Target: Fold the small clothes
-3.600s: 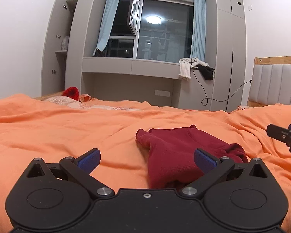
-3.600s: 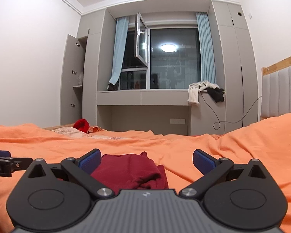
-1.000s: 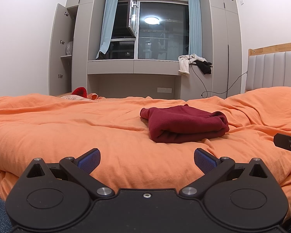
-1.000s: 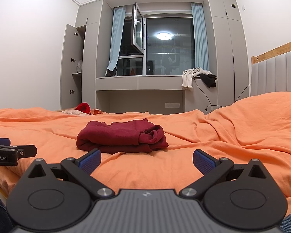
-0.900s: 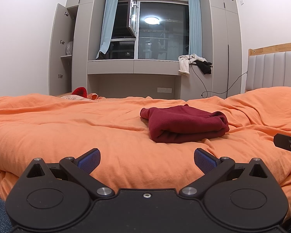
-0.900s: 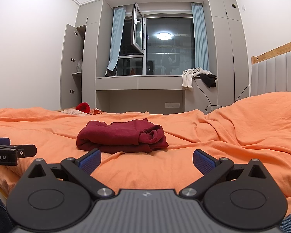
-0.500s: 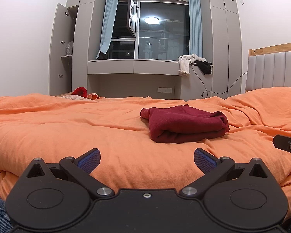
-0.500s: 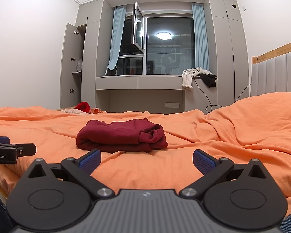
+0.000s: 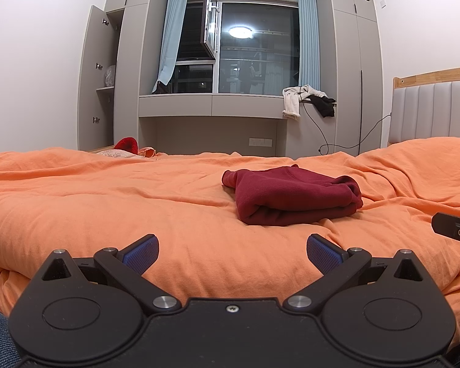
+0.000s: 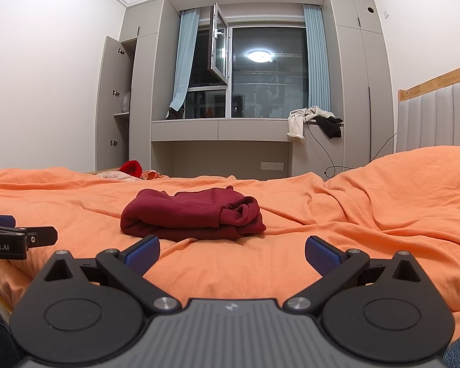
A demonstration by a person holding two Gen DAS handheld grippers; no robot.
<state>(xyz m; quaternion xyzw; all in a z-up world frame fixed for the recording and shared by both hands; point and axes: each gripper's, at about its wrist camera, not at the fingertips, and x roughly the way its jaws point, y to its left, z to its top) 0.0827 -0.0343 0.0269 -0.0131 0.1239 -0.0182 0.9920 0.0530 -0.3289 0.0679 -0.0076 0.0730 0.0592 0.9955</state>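
A dark red garment (image 9: 294, 196) lies folded into a compact bundle on the orange bedspread (image 9: 107, 202), ahead and slightly right in the left wrist view. The right wrist view shows the same garment (image 10: 193, 214) ahead and left of centre. My left gripper (image 9: 232, 250) is open and empty, well short of the bundle near the bed's near edge. My right gripper (image 10: 231, 251) is also open and empty, just short of the garment. Each gripper's tip shows at the edge of the other's view.
A red item (image 9: 126, 144) and patterned cloth lie at the far left of the bed. A padded headboard (image 9: 432, 113) stands at the right. Beyond the bed are a window ledge with draped clothes (image 9: 306, 99), a cable and an open grey cupboard (image 9: 98, 79).
Since 3.6 s ago both grippers have pulled back from the red garment to the near edge of the bed. Over the last second nothing visibly moves.
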